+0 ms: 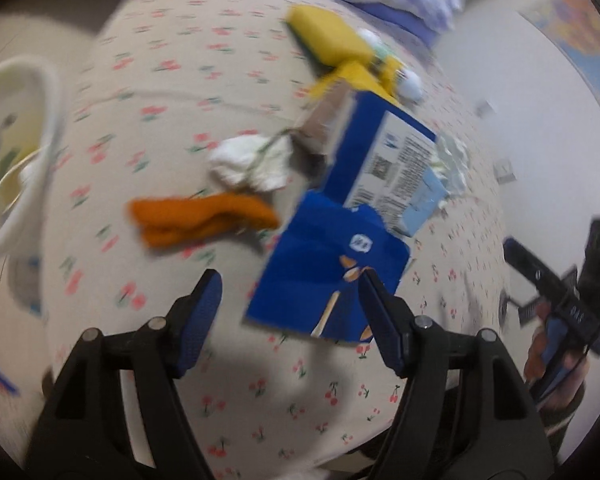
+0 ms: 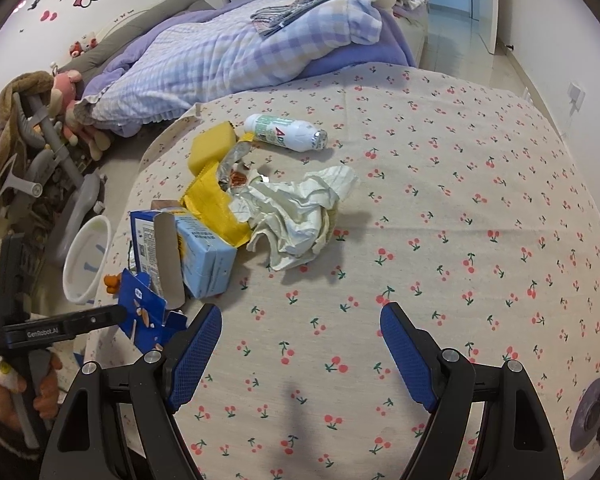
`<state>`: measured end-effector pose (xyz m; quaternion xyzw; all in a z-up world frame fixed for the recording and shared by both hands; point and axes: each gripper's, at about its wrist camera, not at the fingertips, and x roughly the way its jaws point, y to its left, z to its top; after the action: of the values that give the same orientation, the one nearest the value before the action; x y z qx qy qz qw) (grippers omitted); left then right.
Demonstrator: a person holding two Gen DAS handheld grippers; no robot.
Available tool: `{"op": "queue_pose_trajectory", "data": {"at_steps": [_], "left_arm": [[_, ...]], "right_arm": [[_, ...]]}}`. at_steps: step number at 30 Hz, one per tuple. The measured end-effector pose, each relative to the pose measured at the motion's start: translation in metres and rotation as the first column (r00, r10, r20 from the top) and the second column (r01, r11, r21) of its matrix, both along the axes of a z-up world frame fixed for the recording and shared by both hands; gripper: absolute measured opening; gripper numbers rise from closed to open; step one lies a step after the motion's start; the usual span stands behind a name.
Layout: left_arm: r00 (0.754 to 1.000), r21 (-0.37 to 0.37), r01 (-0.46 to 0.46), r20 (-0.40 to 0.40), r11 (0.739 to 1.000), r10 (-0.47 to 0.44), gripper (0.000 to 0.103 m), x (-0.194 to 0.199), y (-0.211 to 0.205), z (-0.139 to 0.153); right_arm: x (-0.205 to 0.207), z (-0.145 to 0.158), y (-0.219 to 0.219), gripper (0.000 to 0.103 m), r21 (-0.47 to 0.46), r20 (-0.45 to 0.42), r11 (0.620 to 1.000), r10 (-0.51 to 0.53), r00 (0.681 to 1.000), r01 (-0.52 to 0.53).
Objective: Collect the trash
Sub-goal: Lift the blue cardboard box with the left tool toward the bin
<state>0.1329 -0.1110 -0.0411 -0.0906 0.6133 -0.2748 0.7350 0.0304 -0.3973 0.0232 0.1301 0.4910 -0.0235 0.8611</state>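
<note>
The left claw (image 1: 290, 296) gaped beside a torn blue carton (image 1: 328, 276); the right claw (image 2: 301, 330) stood wide over the cherry-print table (image 2: 440, 208).

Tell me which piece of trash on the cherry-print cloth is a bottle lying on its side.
The white bottle with green and red print, at the far end of the pile beside the yellow sponge. The rest is crumpled paper, wrappers and cartons.

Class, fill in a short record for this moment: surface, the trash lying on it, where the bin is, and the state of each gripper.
surface: cherry-print tablecloth
trash: torn blue carton, crumpled tissue, white bottle, yellow wrapper, orange peel
bin: white basket, beside the table's left edge
left gripper: open, one finger touching the blue carton
right gripper: open, empty
</note>
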Motion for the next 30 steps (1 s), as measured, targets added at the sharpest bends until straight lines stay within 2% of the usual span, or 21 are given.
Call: {"op": "queue_pose_trajectory", "data": {"at_steps": [2, 3, 4, 7, 10, 16, 21, 25, 30], "left_arm": [[0.999, -0.017, 0.034, 0.000, 0.999, -0.034, 0.067, 0.005, -0.005, -0.007], [0.999, -0.029, 0.036, 0.006, 0.999, -0.036, 0.059, 0.006, -0.006, -0.007], [0.999, -0.053, 0.041, 0.003, 0.998, -0.041, 0.042, 0.007, -0.006, -0.006], [0.997, -0.128, 0.027, -0.066, 0.991, -0.036, 0.022, 0.008, -0.005, -0.009], [0.997, -0.191, 0.020, -0.074, 0.981, -0.035, 0.012, 0.004, -0.003, -0.002], [0.999, -0.221, 0.028, -0.022, 0.975, -0.034, 0.005, -0.010, 0.007, 0.027], [0.999, -0.232, -0.016, 0.044, 0.973, 0.027, 0.005, -0.017, 0.039, 0.051], [0.986, -0.220, -0.087, 0.119, 0.972, 0.115, 0.005, -0.018, 0.074, 0.066], [0.956, -0.193, -0.188, 0.191, 0.963, 0.225, 0.005, -0.017, 0.119, 0.074]], "right_arm": [[0.000, -0.001, -0.003, 0.083, 0.008, -0.005, 1.000, -0.008, 1.000, 0.008], [0.000, -0.002, -0.004, 0.083, 0.010, -0.007, 1.000, -0.011, 1.000, 0.011], [0.000, -0.002, -0.005, 0.083, 0.013, -0.007, 1.000, -0.015, 1.000, 0.015], [0.001, -0.002, -0.007, 0.083, 0.018, -0.009, 1.000, -0.021, 1.000, 0.021], [0.003, -0.002, -0.007, 0.083, 0.015, -0.012, 1.000, -0.022, 1.000, 0.023], [0.009, -0.003, -0.002, 0.083, 0.030, -0.023, 0.999, -0.021, 0.999, 0.022], [0.019, -0.001, 0.011, 0.083, 0.045, -0.027, 0.999, -0.008, 1.000, 0.009], [0.031, -0.001, 0.027, 0.083, 0.069, -0.033, 0.998, 0.000, 0.999, 0.002], [0.052, -0.004, 0.061, 0.083, 0.089, -0.051, 0.996, 0.022, 0.998, -0.018]]}}
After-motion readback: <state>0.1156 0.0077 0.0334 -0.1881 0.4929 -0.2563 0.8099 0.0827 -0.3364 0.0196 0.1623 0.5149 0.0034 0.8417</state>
